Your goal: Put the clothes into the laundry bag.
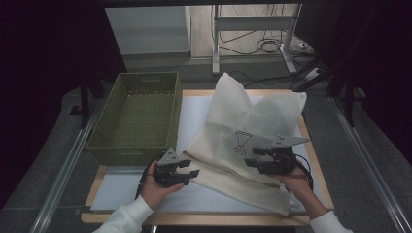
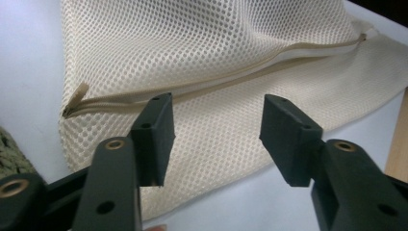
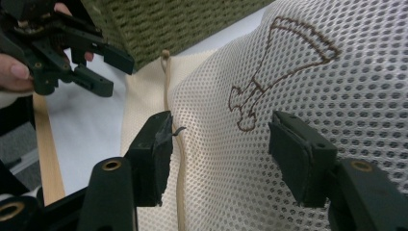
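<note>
A: Both jaws are apart right now. The left hand-held gripper [image 1: 193, 169] is spread wide with nothing in it, just beside the near corner of the mesh bag [image 1: 252, 128]. The right hand-held gripper [image 1: 253, 158] is spread too, hanging over the bag's middle, holding nothing.

B: So how should the bag be picked up?

A: I think each one should pinch the edge by the zipper [image 2: 211, 84], not the loose net, so it won't slip.

B: What does the bag look like?

A: It's cream, soft and full of little holes, with a brown drawing [image 3: 274, 67] stitched on it. It lies puffed up on the white table [image 1: 126, 187], next to the green basket [image 1: 104, 133].
</note>
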